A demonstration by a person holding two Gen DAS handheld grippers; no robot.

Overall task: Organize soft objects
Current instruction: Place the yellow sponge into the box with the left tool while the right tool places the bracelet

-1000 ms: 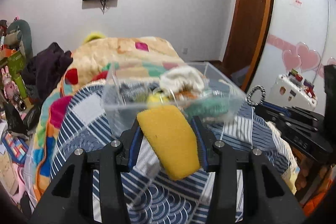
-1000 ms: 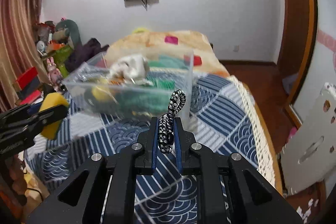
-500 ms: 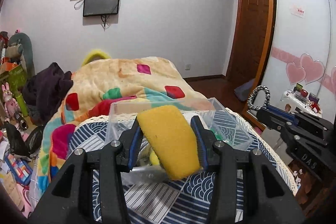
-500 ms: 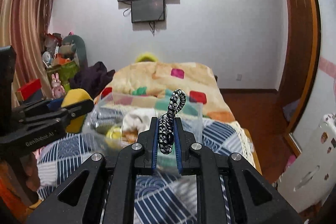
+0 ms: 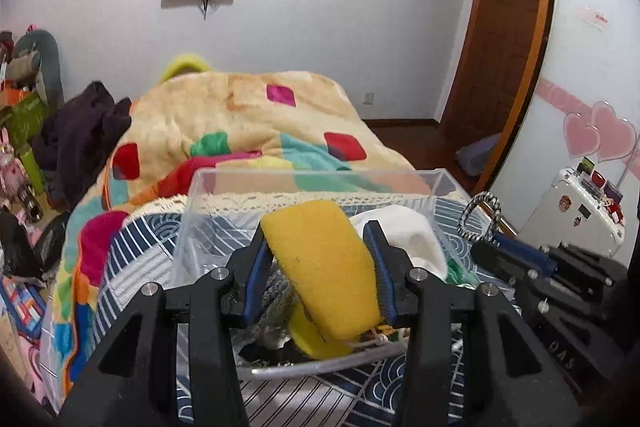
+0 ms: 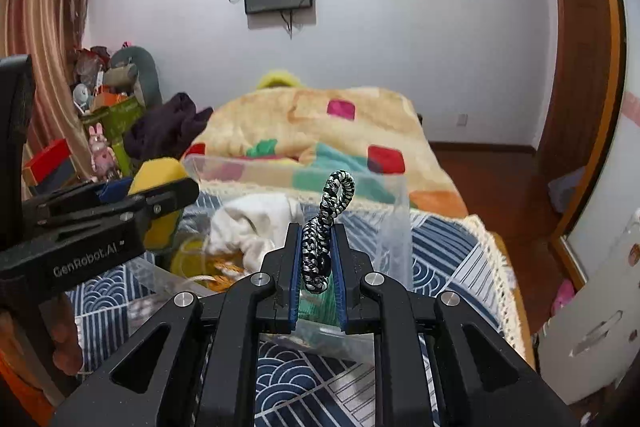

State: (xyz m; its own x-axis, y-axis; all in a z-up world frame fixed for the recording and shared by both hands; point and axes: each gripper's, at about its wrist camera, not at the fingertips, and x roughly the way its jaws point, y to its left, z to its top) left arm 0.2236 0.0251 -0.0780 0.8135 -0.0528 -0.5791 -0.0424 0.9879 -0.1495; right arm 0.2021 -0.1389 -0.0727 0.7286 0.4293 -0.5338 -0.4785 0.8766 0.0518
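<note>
My left gripper (image 5: 318, 239) is shut on a yellow sponge (image 5: 324, 267) and holds it over the clear plastic bin (image 5: 320, 179) on the bed. The sponge also shows in the right wrist view (image 6: 158, 175). My right gripper (image 6: 316, 235) is shut on a black-and-white braided cord loop (image 6: 326, 227), over the bin's near right part (image 6: 396, 227). The cord also shows in the left wrist view (image 5: 480, 219). The bin holds a white cloth (image 5: 404, 239), a green item (image 6: 316, 303) and other soft things.
The bin stands on a blue patterned bedspread (image 6: 440, 251) with a colourful blanket (image 5: 248, 115) behind it. Dark clothes (image 5: 80, 139) and toys lie at the left. A white suitcase (image 5: 576, 211) stands at the right, a wooden door (image 5: 504, 47) behind.
Both grippers have moved forward over the bin with their objects still held. The views first rose, then tilted down towards the bin.
</note>
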